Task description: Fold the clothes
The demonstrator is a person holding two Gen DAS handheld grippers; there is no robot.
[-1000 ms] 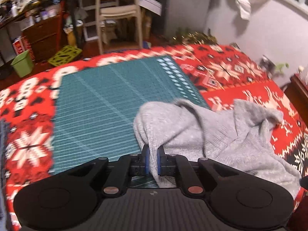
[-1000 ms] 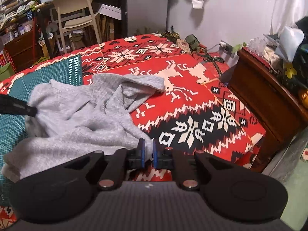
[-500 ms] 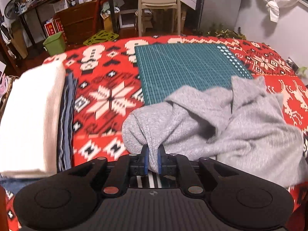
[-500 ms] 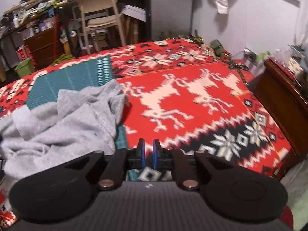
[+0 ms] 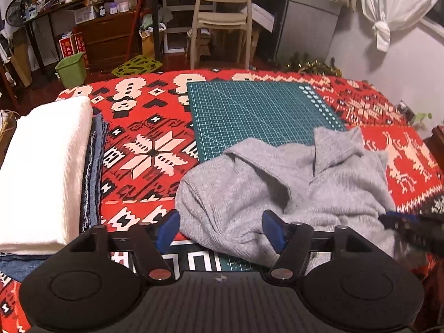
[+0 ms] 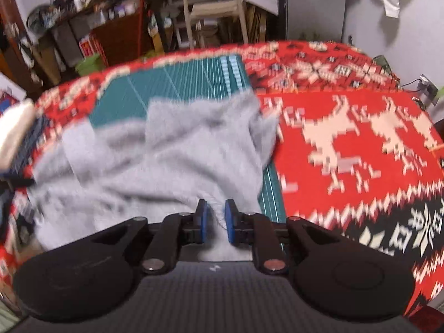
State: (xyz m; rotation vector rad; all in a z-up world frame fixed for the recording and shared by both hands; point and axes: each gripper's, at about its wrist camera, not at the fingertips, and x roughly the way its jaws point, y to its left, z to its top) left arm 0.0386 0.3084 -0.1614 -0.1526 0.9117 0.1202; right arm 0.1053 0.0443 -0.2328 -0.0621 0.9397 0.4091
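Sweater (image 5: 277,186), grey knit, lies crumpled on the near part of the green cutting mat (image 5: 249,111) in the left wrist view, its left edge spilling onto the red patterned blanket (image 5: 144,149) that covers the bed. Collar flaps point toward the far side. Left claw (image 5: 220,230) is wide open, blue pads spread apart with the sweater's near edge lying between them; nothing pinched. Left of it sits a stack of folded clothes: a white folded piece (image 5: 44,172) on top of blue denim (image 5: 93,172). At the right edge the other claw's black tip with blue pad (image 5: 402,222) shows, blurred, touching the sweater's right side. Background: cream chair (image 5: 222,14), green bin (image 5: 70,68), cluttered wooden drawers, white knotted curtain (image 5: 388,8). Red boxes beside the drawers carry print, too small to read. Mat has grid lines and a row of pale squares along its right side; no readable writing.

Right wrist view is motion-blurred. Right claw (image 6: 215,220) is partly open, a narrow gap between the blue pads, sweater (image 6: 166,161) fabric lying in that gap; cannot tell whether the pads touch the cloth. Sweater covers the near half of the mat (image 6: 177,86). Blanket (image 6: 347,144) to the right shows white deer figures on red and a black band with white motifs. White folded piece (image 6: 15,133) sits at far left.
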